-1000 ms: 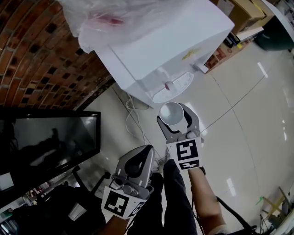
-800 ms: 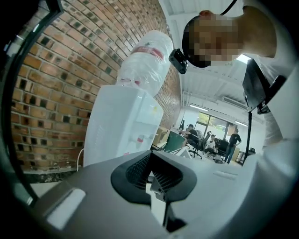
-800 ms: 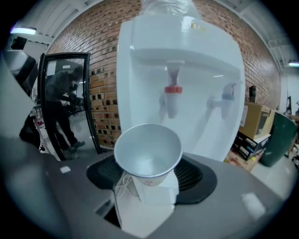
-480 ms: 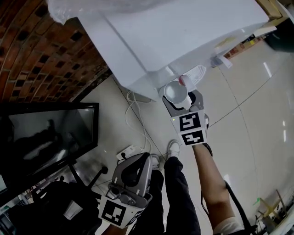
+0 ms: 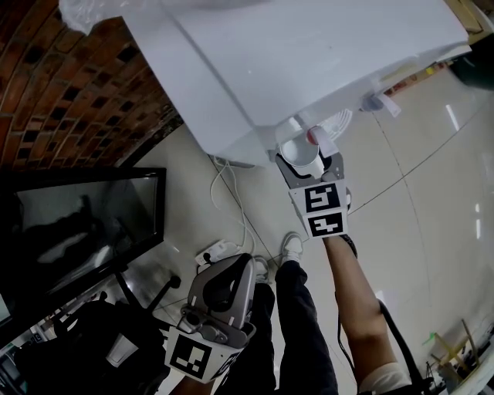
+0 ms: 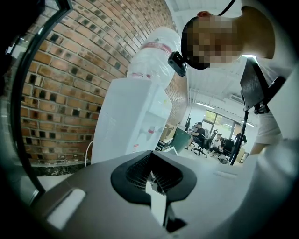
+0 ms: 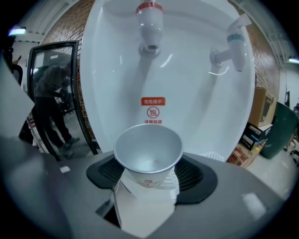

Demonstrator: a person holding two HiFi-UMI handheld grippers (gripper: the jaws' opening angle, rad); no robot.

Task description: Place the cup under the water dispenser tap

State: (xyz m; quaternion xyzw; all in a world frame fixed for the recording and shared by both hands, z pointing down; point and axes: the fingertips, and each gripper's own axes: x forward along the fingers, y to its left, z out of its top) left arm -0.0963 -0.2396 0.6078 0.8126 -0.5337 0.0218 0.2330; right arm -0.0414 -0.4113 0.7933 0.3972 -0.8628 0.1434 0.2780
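The right hand-held gripper (image 7: 147, 183) clasps the upright paper cup (image 7: 148, 150) by its base, below the red-capped tap (image 7: 150, 23) of the water dispenser (image 5: 309, 62); the left hand-held gripper (image 6: 157, 198) closed, empty

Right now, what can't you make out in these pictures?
Label print: right gripper view, too small to read.
Tray: head view, mostly hidden by cup and right tongs.
Bottle: head view, cut off by top edge.
Distant people: left gripper view, too small.
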